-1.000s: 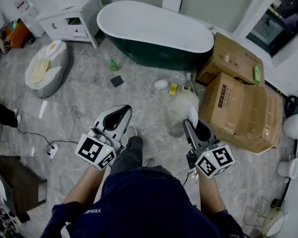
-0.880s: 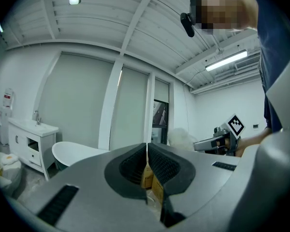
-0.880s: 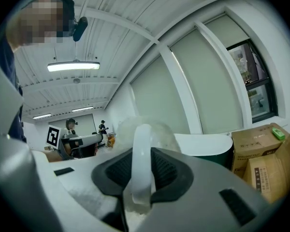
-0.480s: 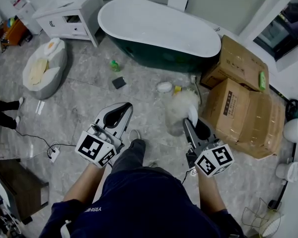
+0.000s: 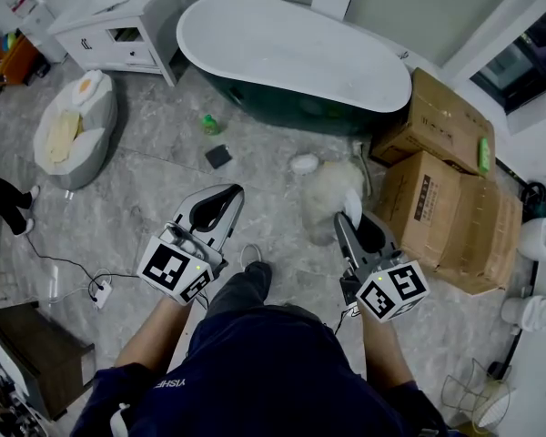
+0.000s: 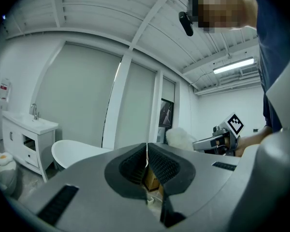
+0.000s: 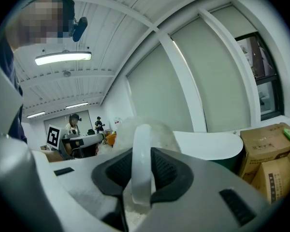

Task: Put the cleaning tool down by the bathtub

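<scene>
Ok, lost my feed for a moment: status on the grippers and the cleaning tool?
Left gripper shut, empty. Right gripper shut on cleaning tool, by its handle. Bathtub ahead; white item and cardboard boxes on the floor beside it.

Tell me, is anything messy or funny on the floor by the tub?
Yes. A green bottle, a dark pad and a white lump lie scattered on the floor in front of the tub, not put away. Nothing looks spilled or broken. The right gripper holds the duster.
</scene>
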The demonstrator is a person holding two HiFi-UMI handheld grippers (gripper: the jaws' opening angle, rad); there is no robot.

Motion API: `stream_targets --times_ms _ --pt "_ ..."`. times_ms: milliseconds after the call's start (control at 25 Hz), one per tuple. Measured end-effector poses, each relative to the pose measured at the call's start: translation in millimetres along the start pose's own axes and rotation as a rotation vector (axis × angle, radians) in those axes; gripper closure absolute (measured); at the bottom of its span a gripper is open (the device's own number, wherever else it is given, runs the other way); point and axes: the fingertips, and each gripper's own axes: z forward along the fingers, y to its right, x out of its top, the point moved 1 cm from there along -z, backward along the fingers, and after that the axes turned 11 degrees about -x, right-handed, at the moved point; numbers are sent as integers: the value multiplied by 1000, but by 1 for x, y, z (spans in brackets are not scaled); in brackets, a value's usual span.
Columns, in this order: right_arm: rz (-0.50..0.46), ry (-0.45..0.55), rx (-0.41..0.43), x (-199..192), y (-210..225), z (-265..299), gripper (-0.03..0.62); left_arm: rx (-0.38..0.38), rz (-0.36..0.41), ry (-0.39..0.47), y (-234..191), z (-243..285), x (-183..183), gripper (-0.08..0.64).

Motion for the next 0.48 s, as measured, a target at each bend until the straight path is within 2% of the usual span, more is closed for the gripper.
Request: stream_targets --times_ms 480 --pt "0 -9 -19 19 -13 76 499 -37 -7 -8 -78 12 10 523"
